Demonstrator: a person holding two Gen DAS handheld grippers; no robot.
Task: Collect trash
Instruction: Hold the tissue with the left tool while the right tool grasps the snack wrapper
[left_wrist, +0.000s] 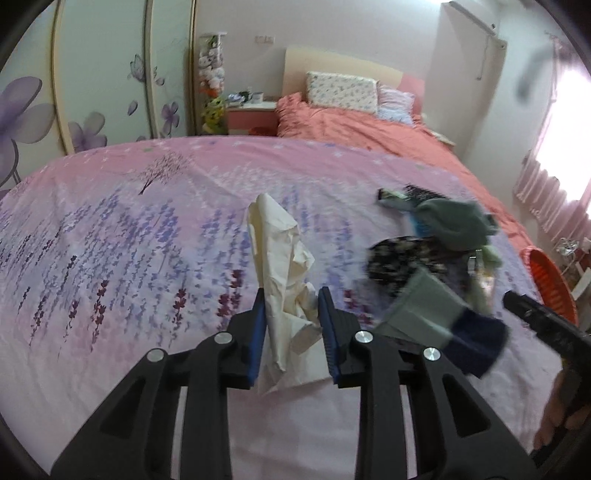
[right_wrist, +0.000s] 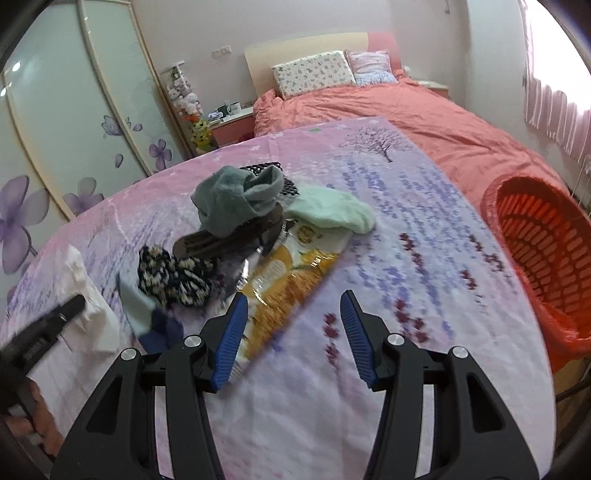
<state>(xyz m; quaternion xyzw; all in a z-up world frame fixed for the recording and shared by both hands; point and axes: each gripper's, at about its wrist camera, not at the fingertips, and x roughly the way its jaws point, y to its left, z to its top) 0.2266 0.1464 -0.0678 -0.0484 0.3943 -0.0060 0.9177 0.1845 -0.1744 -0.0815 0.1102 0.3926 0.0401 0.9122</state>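
A crumpled cream paper (left_wrist: 284, 266) stands up between the blue pads of my left gripper (left_wrist: 291, 295), which is shut on it above the lavender bedspread (left_wrist: 129, 240). In the right wrist view the same paper (right_wrist: 92, 325) shows at the left under a black finger (right_wrist: 62, 314) of that gripper. My right gripper (right_wrist: 293, 295) is open over the bedspread. An orange-yellow snack wrapper (right_wrist: 291, 273) lies flat there, its near end reaching in beside the left pad without being pinched. A red-orange laundry-style basket (right_wrist: 535, 240) stands at the bed's right edge.
A heap of socks lies beyond the wrapper: a grey-green one (right_wrist: 232, 199), a mint one (right_wrist: 332, 214), a dark patterned one (right_wrist: 173, 273) and a grey-navy one (right_wrist: 147, 314), over a brown comb (right_wrist: 221, 240). A salmon duvet (right_wrist: 424, 122) and pillows (right_wrist: 314, 72) lie farther back.
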